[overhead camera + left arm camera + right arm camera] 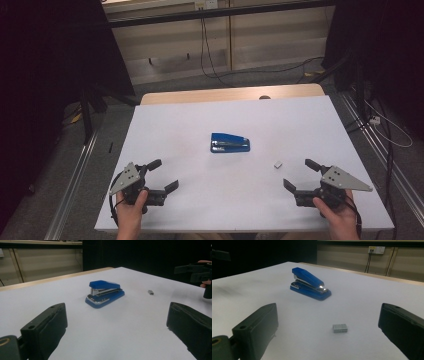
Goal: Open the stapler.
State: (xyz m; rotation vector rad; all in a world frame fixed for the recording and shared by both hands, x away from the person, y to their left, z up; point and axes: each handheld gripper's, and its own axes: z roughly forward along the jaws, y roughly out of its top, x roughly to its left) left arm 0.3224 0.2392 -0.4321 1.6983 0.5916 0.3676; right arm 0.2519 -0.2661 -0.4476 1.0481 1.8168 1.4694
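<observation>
A blue stapler (229, 143) lies near the middle of the white table (200, 115); it also shows in the left gripper view (104, 293) and the right gripper view (310, 284). A small grey block of staples (278, 164) rests to its right, close in front of the right gripper's jaws (340, 328) and farther off past the left one (150, 292). My left gripper (164, 175) is open at the table's near left, nothing between its jaws. My right gripper (301, 174) is open at the near right, also empty. Each is held by a hand.
The table's wooden far edge (230, 94) borders a grey floor with cables (210, 65). Metal rails (75, 175) run along both sides of the table. Dark curtains hang at left and right. White tabletop lies between the two grippers.
</observation>
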